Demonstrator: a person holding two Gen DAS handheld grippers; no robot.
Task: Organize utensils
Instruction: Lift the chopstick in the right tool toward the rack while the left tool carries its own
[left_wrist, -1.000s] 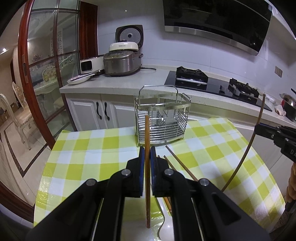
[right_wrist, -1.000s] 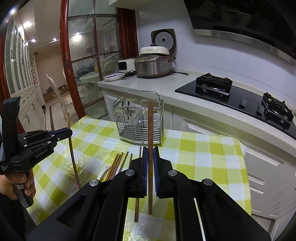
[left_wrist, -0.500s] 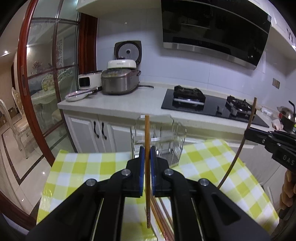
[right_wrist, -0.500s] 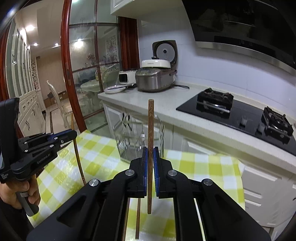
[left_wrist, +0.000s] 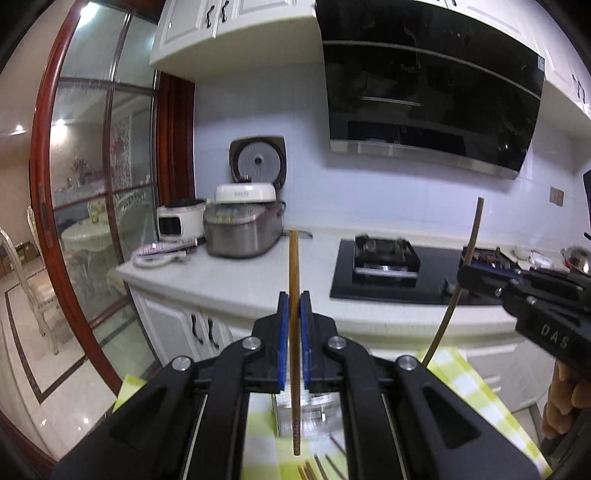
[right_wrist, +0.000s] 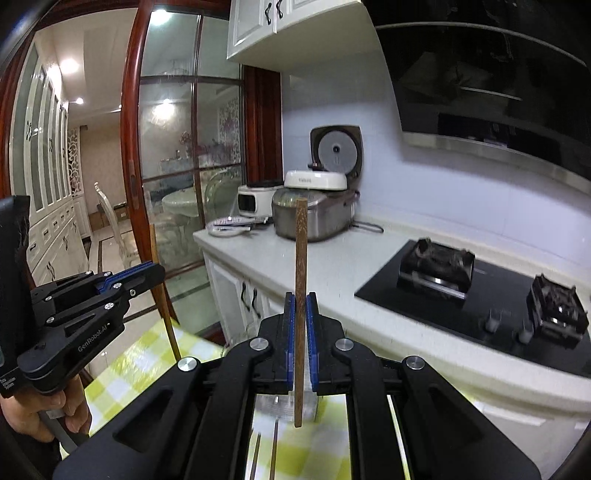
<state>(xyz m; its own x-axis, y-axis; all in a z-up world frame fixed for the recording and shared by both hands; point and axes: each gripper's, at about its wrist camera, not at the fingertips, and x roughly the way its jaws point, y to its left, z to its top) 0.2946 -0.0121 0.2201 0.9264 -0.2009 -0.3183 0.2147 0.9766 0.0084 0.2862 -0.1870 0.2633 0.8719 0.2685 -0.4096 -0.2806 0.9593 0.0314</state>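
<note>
In the left wrist view my left gripper (left_wrist: 294, 295) is shut on a brown wooden chopstick (left_wrist: 294, 258) that stands upright between the blue pads. Its lower end hangs over the blurred wire utensil rack (left_wrist: 317, 413). My right gripper (left_wrist: 466, 274) shows at the right, clamped on a second chopstick (left_wrist: 475, 229) that leans slightly. The right wrist view has my right gripper (right_wrist: 301, 295) shut on that upright chopstick (right_wrist: 301, 240), above the rack (right_wrist: 273, 402). My left gripper (right_wrist: 149, 271) is at the left with its chopstick (right_wrist: 168, 321). Loose chopsticks (left_wrist: 314, 469) lie on the checked tablecloth (right_wrist: 147, 354).
Behind the table runs a white counter (left_wrist: 258, 280) with rice cookers (left_wrist: 240, 232) and a black gas hob (left_wrist: 384, 266). A dark range hood (left_wrist: 424, 85) hangs above. A red-framed glass door (left_wrist: 92, 221) stands at the left. A hand (right_wrist: 40, 410) grips the left tool.
Both grippers have risen with their chopsticks still clamped. The rack and tablecloth have dropped to the bottom of both views, and the hood and upper cabinets have come into sight.
</note>
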